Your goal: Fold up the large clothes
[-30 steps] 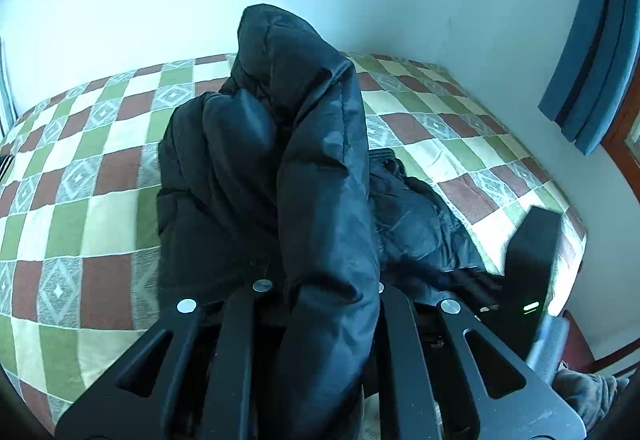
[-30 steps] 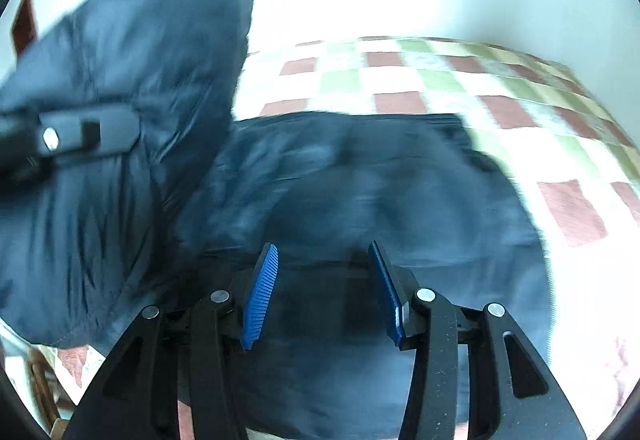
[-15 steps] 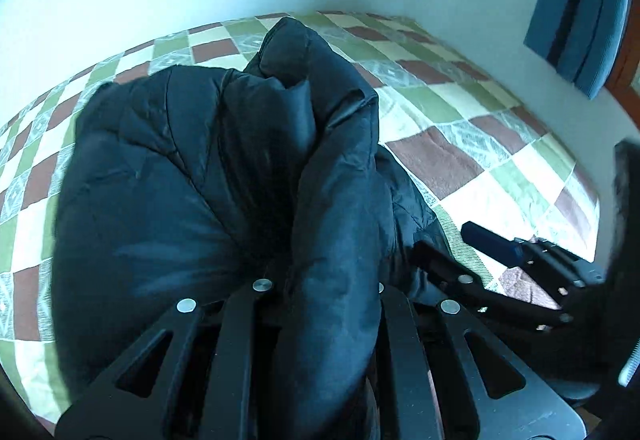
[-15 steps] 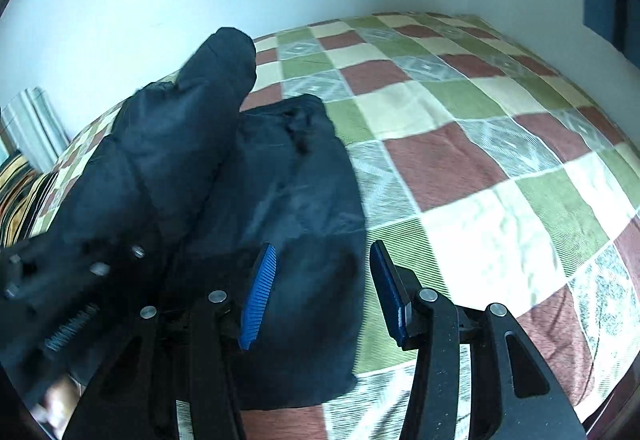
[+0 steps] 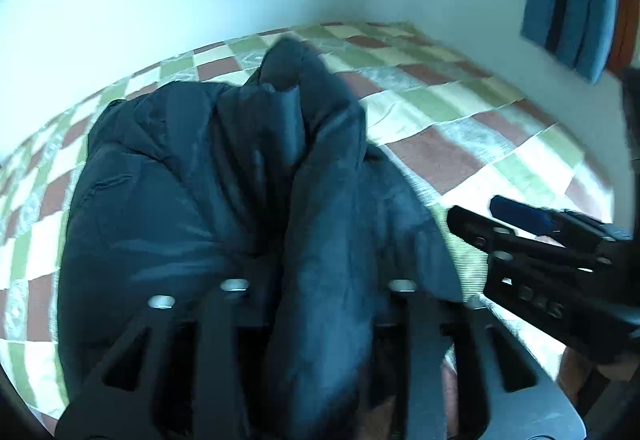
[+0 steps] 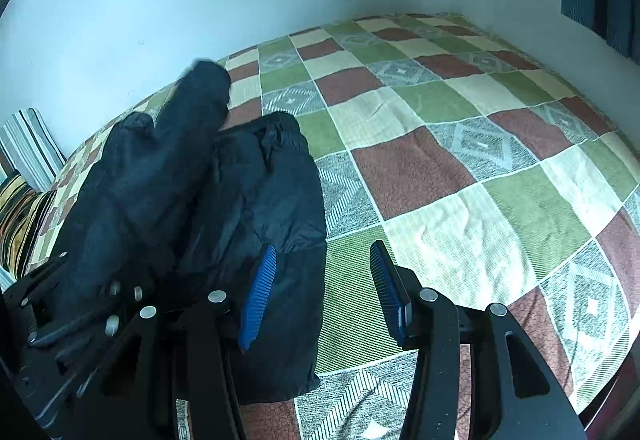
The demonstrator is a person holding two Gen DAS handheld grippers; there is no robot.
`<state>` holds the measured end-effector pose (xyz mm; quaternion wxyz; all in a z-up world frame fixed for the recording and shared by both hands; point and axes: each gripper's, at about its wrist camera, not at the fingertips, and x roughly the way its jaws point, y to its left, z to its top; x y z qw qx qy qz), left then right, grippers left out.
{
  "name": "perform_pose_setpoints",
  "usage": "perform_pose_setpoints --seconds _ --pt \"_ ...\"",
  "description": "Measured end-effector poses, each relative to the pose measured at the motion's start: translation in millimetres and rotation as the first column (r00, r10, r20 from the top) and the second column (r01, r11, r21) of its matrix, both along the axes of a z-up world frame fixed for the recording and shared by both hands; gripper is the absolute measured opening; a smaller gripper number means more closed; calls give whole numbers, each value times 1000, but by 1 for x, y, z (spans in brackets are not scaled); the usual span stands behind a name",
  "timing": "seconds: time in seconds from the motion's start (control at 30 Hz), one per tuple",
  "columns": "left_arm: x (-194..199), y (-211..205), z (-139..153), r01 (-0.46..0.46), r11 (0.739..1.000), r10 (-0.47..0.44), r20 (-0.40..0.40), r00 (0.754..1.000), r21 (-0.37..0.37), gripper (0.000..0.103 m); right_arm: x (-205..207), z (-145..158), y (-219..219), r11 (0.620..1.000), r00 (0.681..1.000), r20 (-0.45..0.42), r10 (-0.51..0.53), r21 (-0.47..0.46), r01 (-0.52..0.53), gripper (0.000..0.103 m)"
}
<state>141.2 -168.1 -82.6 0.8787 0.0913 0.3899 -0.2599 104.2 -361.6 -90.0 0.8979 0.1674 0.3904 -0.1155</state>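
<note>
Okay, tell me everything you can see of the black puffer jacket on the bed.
The black puffer jacket is quilted, slightly shiny and padded. It lies bunched and partly folded on the checked bedspread, near the bed's front edge. A thick fold rises between the fingers of the left gripper, whose jaws are opening. The right gripper stands open beside its edge, not gripping it.

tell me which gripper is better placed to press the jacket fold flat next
Probably left. The left gripper, jaws opening, has the black jacket bunched between them and sits over the pile. The right gripper is open and empty at the jacket's edge, mostly over the checked blanket.
</note>
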Motion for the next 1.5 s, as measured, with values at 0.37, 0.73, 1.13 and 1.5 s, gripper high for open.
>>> perform_pose_setpoints --seconds 0.37,0.73,1.13,1.5 --pt "-36 56 61 -60 994 67 78 995 -88 62 -9 37 12 1000 998 59 20 11 -21 50" --pt "-8 181 36 -403 914 405 89 910 -33 68 49 57 81 981 978 78 193 13 -195 69" --pt "3 196 1 -404 913 406 26 914 -48 68 89 24 106 965 964 -45 261 40 -259 62" --pt "8 192 13 -376 922 380 28 925 -93 68 75 34 86 977 977 1 213 13 -213 4"
